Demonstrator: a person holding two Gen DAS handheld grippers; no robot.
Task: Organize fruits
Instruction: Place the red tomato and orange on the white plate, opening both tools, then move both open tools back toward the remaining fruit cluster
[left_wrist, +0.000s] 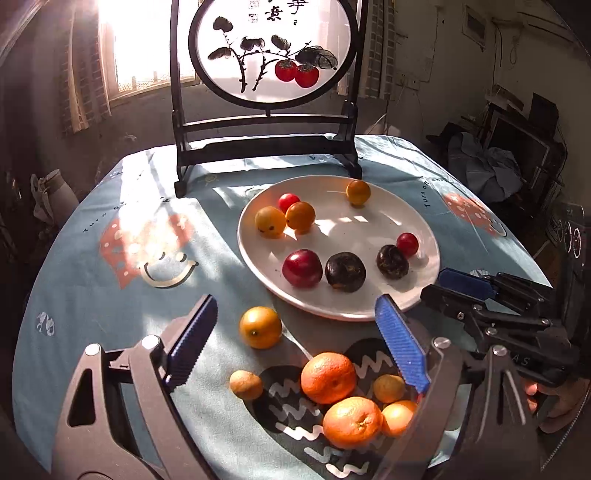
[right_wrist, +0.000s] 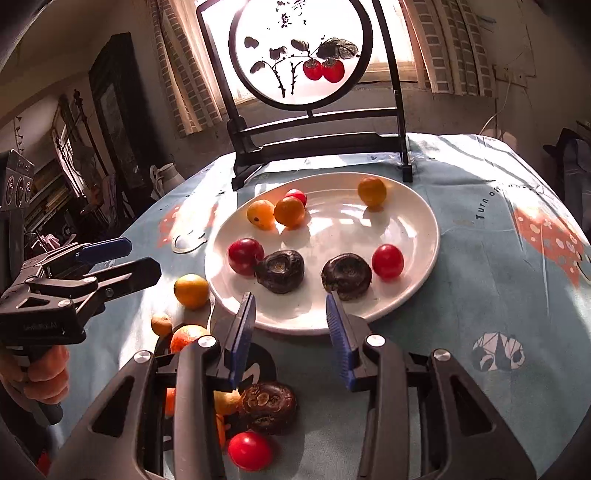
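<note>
A white plate (left_wrist: 424, 236) (right_wrist: 413, 280) holds several fruits: three small orange ones, red ones and two dark ones (left_wrist: 345, 272) (right_wrist: 346, 275). On the cloth in front lie a yellow-orange fruit (left_wrist: 260, 327) (right_wrist: 191, 291), mandarins (left_wrist: 328, 377), a small brown fruit (left_wrist: 246, 385), a dark fruit (right_wrist: 267, 406) and a red tomato (right_wrist: 250, 451). My left gripper (left_wrist: 295, 336) is open and empty above the loose fruits; it also shows in the right wrist view (right_wrist: 140, 258). My right gripper (right_wrist: 290, 332) is open and empty at the plate's near rim; it also shows in the left wrist view (left_wrist: 439, 286).
A round painted screen on a dark wooden stand (left_wrist: 269, 147) (right_wrist: 317, 147) stands behind the plate. The round table has a blue patterned cloth (left_wrist: 110, 258) (right_wrist: 517, 295). Room clutter lies beyond the table edges.
</note>
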